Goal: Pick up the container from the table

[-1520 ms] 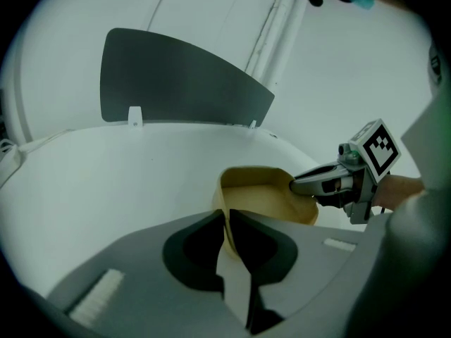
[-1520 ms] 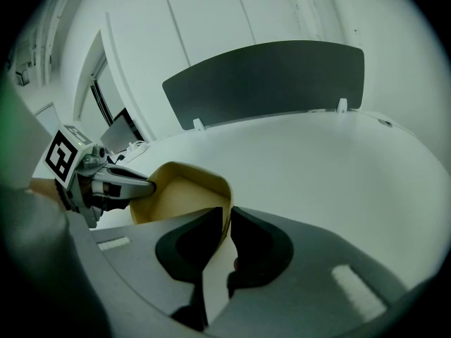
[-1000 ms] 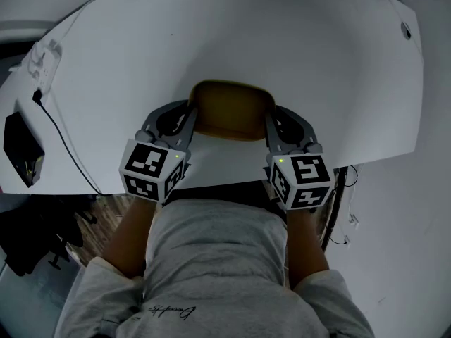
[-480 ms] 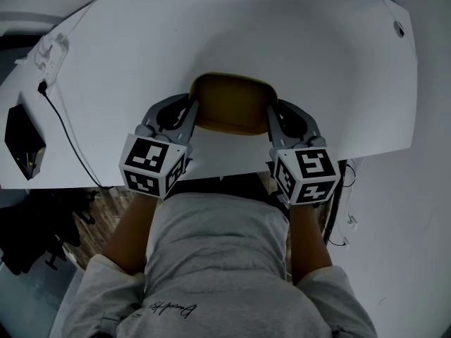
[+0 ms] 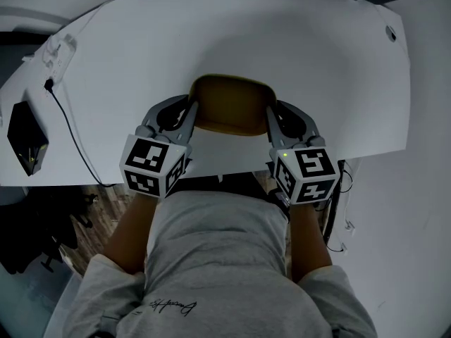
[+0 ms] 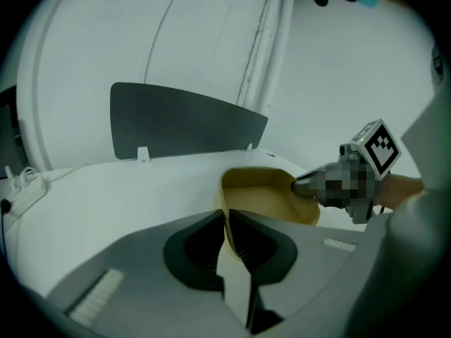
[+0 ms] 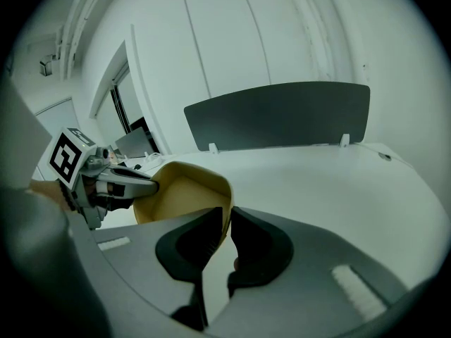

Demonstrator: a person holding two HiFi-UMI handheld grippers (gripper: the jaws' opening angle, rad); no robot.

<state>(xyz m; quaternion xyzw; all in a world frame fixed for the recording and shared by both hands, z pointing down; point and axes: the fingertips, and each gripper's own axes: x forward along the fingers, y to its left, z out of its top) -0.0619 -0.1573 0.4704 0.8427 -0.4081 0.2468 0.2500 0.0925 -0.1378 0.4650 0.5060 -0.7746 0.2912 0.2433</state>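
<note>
A tan, rounded-square container [image 5: 232, 104] hangs just over the white table [image 5: 317, 62], held from both sides. My left gripper [image 5: 192, 115] is shut on its left rim, the thin wall pinched between the dark pads. My right gripper [image 5: 270, 118] is shut on the right rim in the same way. In the left gripper view the container [image 6: 264, 196] runs out from the left gripper [image 6: 227, 220] to the tip of the right gripper [image 6: 309, 185]. The right gripper view mirrors this: container [image 7: 183, 189], right gripper [image 7: 229, 220], left gripper [image 7: 144, 183]. The container's inside looks empty.
A black box [image 5: 27, 146] lies at the table's left edge, and a black cable [image 5: 70, 129] runs to a white adapter [image 5: 60, 51]. A dark grey panel [image 6: 183, 122] stands along the far table edge. The person's torso is close to the near edge.
Both grippers have risen together with the container pinched between them, and the table has dropped a little farther beneath. The grips on both rims are unchanged.
</note>
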